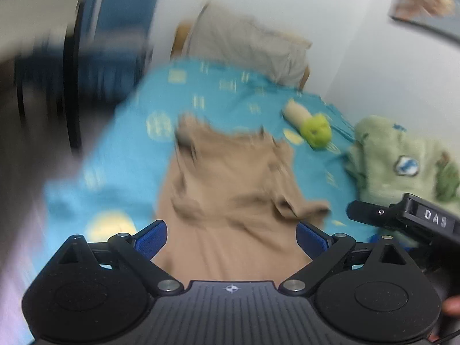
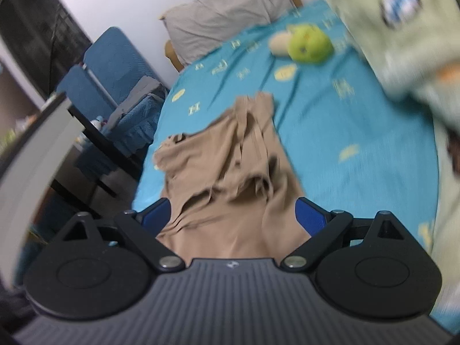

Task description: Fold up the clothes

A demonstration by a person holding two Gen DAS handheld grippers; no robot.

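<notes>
A bed covered by a turquoise patterned sheet [image 2: 359,120] fills both views. At its head a grey pillow [image 2: 227,14] leans against the white wall. A pale green blanket [image 1: 402,158] is bunched along the bed's right side. A tan garment [image 2: 230,158] lies crumpled along the middle of the sheet, its near end running between the fingers of both grippers. The left gripper [image 1: 231,237] is spread wide, its blue pads either side of the cloth without pinching it. The right gripper [image 2: 233,215] is likewise released over the cloth. A small green and cream plush toy [image 2: 304,43] rests near the pillow.
</notes>
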